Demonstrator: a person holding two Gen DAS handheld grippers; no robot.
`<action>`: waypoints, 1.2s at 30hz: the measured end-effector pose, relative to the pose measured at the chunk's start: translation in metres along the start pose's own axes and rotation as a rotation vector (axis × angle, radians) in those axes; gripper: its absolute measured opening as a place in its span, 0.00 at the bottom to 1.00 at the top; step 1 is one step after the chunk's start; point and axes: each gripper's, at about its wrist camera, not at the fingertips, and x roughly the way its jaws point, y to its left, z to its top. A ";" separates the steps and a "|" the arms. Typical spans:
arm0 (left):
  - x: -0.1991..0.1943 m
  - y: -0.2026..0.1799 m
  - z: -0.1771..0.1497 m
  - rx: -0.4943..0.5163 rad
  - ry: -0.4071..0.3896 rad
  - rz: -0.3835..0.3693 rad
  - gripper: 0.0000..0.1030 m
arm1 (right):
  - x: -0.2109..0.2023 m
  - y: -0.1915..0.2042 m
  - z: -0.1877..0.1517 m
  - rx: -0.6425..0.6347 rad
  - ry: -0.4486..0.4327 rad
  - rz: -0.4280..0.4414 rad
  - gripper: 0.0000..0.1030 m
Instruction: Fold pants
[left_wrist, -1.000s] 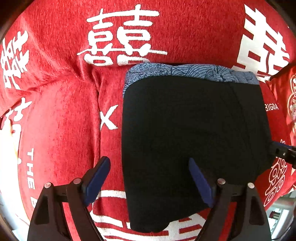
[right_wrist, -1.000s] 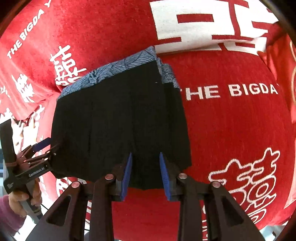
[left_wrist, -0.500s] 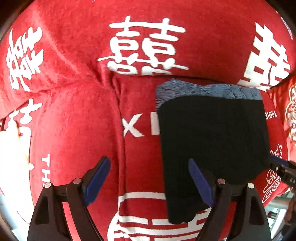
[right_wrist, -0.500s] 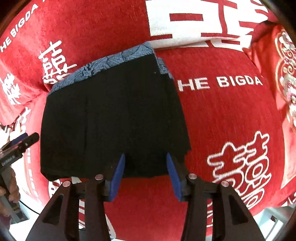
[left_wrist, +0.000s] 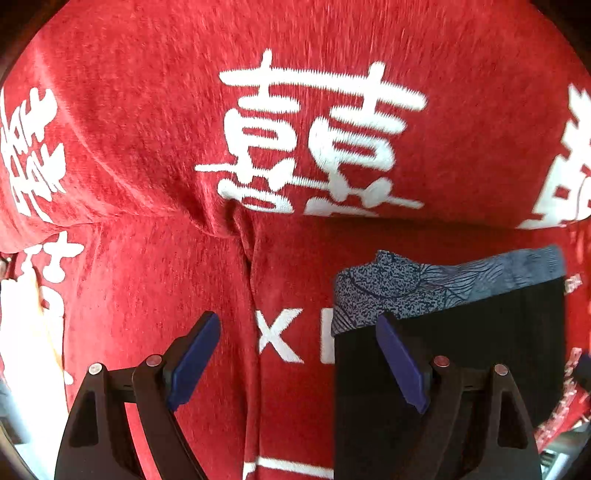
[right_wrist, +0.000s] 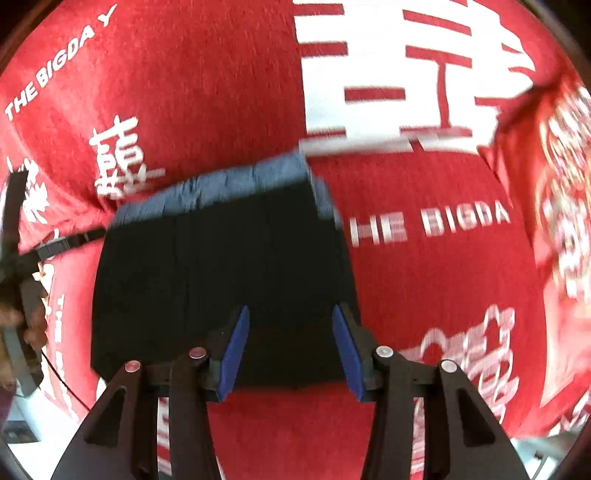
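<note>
A folded pair of black fabric pants (right_wrist: 221, 280) with a blue patterned waistband (left_wrist: 436, 288) lies flat on a red plush cloth with white characters (left_wrist: 147, 166), waistband at the far edge. The right hand-held gripper (right_wrist: 290, 347) hangs over the near edge of the pants; its jaws have just been opening, and its blue pads stand apart, clear of the fabric. The left hand-held gripper (left_wrist: 295, 362) is wide open and empty, over the red cloth just left of the pants.
</note>
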 end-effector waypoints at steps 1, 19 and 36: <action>0.006 0.001 0.000 -0.016 0.010 0.003 0.85 | 0.006 -0.001 0.012 -0.008 -0.004 0.007 0.50; 0.002 0.030 -0.026 -0.110 0.087 -0.013 0.85 | 0.045 -0.036 0.015 0.016 0.171 0.125 0.60; -0.010 -0.008 -0.036 -0.062 0.157 -0.102 0.85 | 0.048 -0.056 0.002 0.073 0.250 0.216 0.71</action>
